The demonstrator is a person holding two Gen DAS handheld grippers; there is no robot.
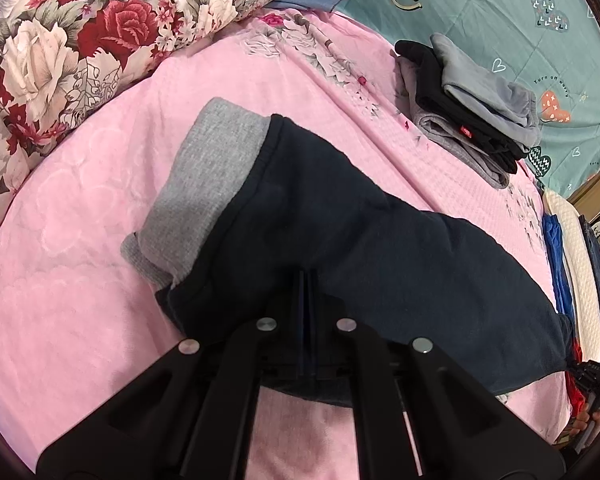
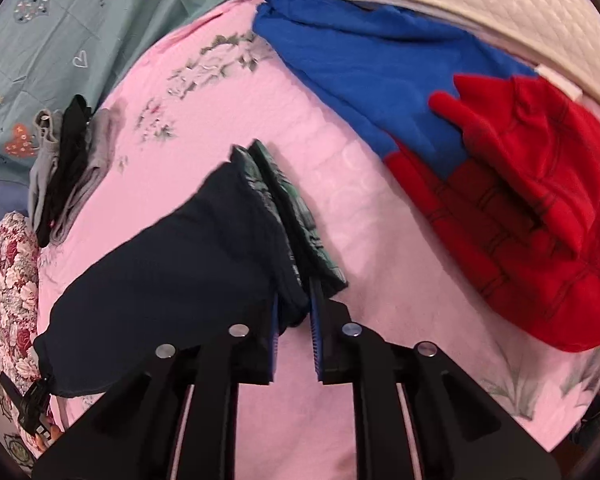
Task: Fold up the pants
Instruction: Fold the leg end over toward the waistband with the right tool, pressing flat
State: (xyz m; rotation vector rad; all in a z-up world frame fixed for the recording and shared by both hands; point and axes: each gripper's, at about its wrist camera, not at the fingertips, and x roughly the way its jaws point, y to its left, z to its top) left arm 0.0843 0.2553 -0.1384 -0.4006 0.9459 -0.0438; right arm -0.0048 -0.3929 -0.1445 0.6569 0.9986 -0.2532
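Dark navy pants (image 1: 360,232) with a grey turned-out end (image 1: 208,184) stretch across the pink blanket (image 1: 60,320). My left gripper (image 1: 306,284) is shut on their near edge, with the cloth pinched between the fingers. In the right wrist view the same pants (image 2: 172,272) show a green patterned band (image 2: 288,208). My right gripper (image 2: 295,320) is shut on a bunched corner below that band, held between its blue pads (image 2: 315,320). The other gripper shows at each view's edge, the right gripper (image 1: 592,376) and the left gripper (image 2: 32,400).
A stack of folded grey and black clothes (image 1: 472,112) sits at the far side of the blanket. A floral quilt (image 1: 80,40) borders the left. A blue and red garment (image 2: 480,140) and a white quilted pad (image 2: 460,0) lie to the right, with a teal heart-print sheet (image 1: 500,8) beyond.
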